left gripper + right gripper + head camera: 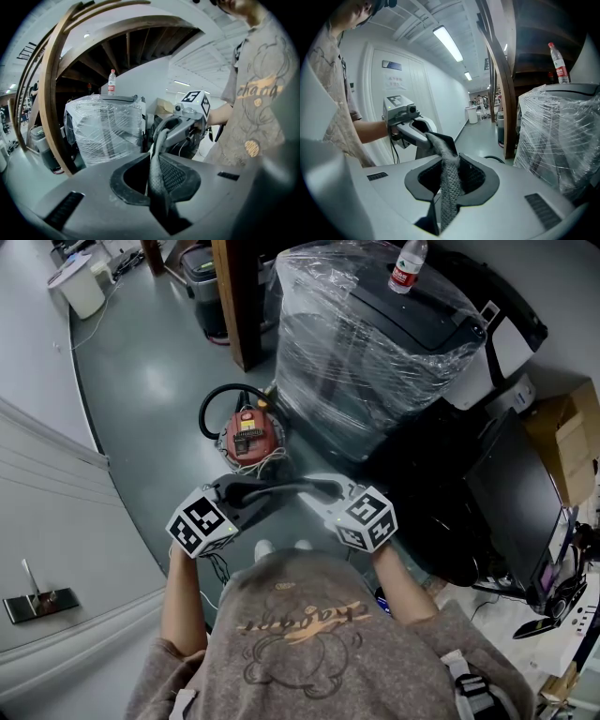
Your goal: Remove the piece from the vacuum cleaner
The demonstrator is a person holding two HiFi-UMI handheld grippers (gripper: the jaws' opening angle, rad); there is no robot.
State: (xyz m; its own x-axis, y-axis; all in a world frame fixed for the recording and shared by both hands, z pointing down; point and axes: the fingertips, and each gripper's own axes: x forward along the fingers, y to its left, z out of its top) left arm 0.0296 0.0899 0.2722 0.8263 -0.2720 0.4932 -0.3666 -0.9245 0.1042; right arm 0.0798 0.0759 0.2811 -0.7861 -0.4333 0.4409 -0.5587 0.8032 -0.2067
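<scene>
Nearest, low in the head view: a grey-brown sweatshirt [300, 634] with a printed front, and two bare forearms [183, 606] reaching forward from it

At the ends of the forearms, the left gripper [154, 177] and the right gripper [449, 180], tips turned toward one another

Left jaws pressed together on one end of the piece [281, 489], a dark grey mesh strip, with the pads tight against both faces of it

Right jaws likewise pinched on the other end, with bunched mesh running up out of the pads toward the opposite gripper

Piece stretched in the air between the two grippers, in front of the person's waist, above the floor [150, 381] and clear of the vacuum cleaner [251, 435]

Just below the grippers in the head view, two white shoe toes [264, 547] on the grey-green floor

Farther out, the vacuum cleaner itself: a round red body standing on the floor, a black hose [214, 401] looped beside it, pale cord [258, 463] lying at its base

To its right, a large dark machine [375, 343] wrapped in clear film, a plastic bottle [408, 263] with a red label upright on top

Behind the vacuum cleaner, a brown wooden post [239, 296]

Farthest, a dark bin [202, 282] beside the post and a white bin [80, 287] near the pale wall
</scene>
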